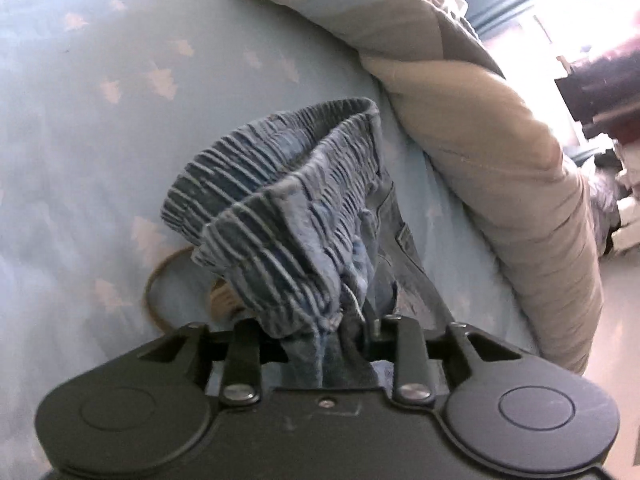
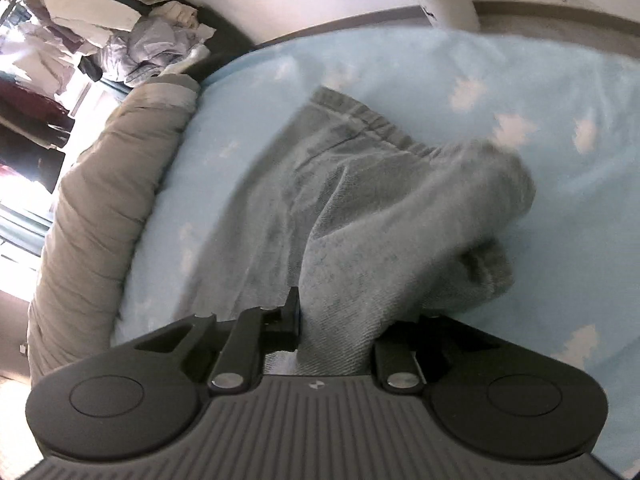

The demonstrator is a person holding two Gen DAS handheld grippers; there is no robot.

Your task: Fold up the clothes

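Left gripper (image 1: 352,328): black body low in its own view, linkage bars angled inward; fingers drawn close together, denim waistband bunched and pinched between them. Fingertips mostly hidden by cloth.

Left fingers (image 1: 376,326): only a dark sliver of the right-hand one shows, pressed against the fabric.

Right gripper (image 2: 344,320): black ribbed body low in its own view; fingers closed on a thick fold of denim that rises out from between them.

Right fingers (image 2: 291,312): left-hand one visible, upright, flat against the cloth; the other is covered by fabric.

Pose: both point forward and downward over the bed.
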